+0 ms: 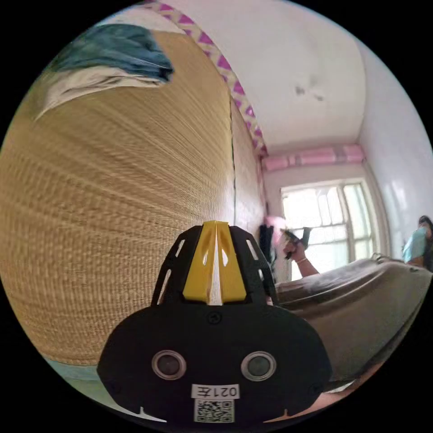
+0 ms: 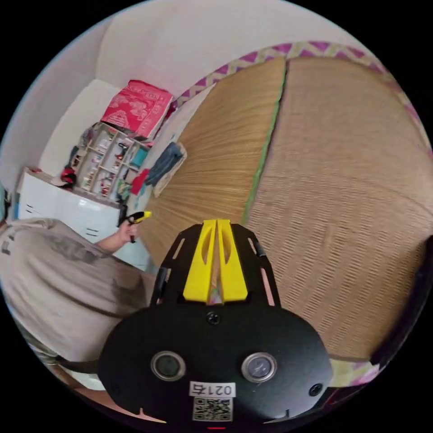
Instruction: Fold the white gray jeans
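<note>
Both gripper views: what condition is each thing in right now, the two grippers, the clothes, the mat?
Left gripper: jaws together, holding nothing.
Right gripper: jaws together, holding nothing.
Pile of clothes: folded and stacked at the far end of the mat, a dark blue piece on top of a pale one, untouched.
Woven mat: spread flat, bare around the grippers.
Window: bright with daylight; open or closed, cannot tell.

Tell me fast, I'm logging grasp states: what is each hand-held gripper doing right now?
Left hand-held gripper: jaws shut together, holding nothing.
Right hand-held gripper: jaws shut together, holding nothing.
</note>
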Demonstrator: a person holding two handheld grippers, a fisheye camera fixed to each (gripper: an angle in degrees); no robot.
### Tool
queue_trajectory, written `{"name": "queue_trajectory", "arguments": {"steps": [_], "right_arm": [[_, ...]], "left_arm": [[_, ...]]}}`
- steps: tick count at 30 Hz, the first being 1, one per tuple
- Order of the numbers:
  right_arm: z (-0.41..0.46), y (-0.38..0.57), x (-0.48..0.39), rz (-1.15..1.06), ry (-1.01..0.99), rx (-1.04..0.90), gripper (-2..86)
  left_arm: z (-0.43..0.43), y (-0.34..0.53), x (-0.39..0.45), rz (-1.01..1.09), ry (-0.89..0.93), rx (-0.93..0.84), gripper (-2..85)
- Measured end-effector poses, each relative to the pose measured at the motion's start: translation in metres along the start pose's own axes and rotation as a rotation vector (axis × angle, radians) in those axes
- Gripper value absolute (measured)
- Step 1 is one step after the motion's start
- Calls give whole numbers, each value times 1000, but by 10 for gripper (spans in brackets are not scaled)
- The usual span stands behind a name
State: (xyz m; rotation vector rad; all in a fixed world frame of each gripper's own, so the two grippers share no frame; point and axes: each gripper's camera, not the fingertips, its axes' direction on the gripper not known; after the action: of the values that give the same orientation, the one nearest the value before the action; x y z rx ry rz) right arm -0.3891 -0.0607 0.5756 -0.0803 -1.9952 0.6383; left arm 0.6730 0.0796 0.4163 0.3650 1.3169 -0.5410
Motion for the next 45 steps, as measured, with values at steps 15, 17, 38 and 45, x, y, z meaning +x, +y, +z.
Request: {"name": "queue_trajectory", "arguments": {"steps": [15,17,38,45], "right_arm": [[-246,204,121,247,721,203,86],[-256,218,138,234,739,212,97],[-190,173,256,189,837,30,150],[-233,175,275,258,735,58,85]], "left_arm": [[46,-53,440,507,-358,-128,-10],[41,-48,466,494,-390,-172,-10],[-111,-40,623,279,-607,-211,-10],[-143,-57,616,247,-604,-245,-10]]}}
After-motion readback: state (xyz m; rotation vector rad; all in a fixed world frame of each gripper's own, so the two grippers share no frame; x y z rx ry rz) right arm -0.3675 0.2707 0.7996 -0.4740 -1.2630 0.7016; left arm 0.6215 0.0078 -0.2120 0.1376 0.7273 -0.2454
